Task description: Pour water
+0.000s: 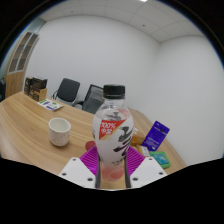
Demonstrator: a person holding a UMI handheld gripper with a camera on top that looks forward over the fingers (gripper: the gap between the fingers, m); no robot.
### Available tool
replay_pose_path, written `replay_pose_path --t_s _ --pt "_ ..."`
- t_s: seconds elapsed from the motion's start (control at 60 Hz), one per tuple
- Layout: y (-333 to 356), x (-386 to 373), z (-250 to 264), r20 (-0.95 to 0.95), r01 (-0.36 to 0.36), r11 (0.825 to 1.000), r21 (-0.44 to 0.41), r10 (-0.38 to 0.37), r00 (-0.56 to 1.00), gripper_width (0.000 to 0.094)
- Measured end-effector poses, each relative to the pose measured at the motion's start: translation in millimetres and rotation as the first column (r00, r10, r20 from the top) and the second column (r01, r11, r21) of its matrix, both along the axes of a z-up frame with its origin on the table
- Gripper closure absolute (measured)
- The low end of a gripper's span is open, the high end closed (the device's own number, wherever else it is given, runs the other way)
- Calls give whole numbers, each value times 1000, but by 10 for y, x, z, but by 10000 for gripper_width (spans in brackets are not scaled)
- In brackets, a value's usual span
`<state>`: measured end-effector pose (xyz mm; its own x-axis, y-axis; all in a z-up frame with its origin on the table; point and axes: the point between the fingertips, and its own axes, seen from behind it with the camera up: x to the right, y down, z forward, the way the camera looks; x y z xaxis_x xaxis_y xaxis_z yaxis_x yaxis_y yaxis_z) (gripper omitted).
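Note:
A plastic bottle [113, 130] with a white label and a black cap stands upright between my fingers. My gripper [111, 165] is shut on the bottle's lower part; the purple pads [92, 161] press on it from both sides and hold it above the wooden table [30, 130]. A white cup [60, 130] stands on the table ahead and to the left of the bottle, apart from it.
A blue packet [158, 136] lies on the table to the right of the bottle. Office chairs [68, 92] stand along the table's far side. Small items [38, 90] sit at the table's far left. A white wall is behind.

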<state>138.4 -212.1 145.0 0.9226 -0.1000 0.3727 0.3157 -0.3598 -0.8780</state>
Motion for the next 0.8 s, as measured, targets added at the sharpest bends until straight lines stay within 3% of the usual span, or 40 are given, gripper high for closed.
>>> replay_pose_path --t_s 0.2,0.417,0.55,0.633,0.8 --pt "603 195 649 458 -30 999 -40 45 888 601" --pt "1227 -78 723 875 -52 981 -188 191 446 619" --pt "1451 -270 492 950 -12 956 -293 292 113 619" --pt "1507 -371 460 950 7 952 -307 306 -57 619" --pt "1551 -510 300 923 -6 938 -346 339 -182 619"
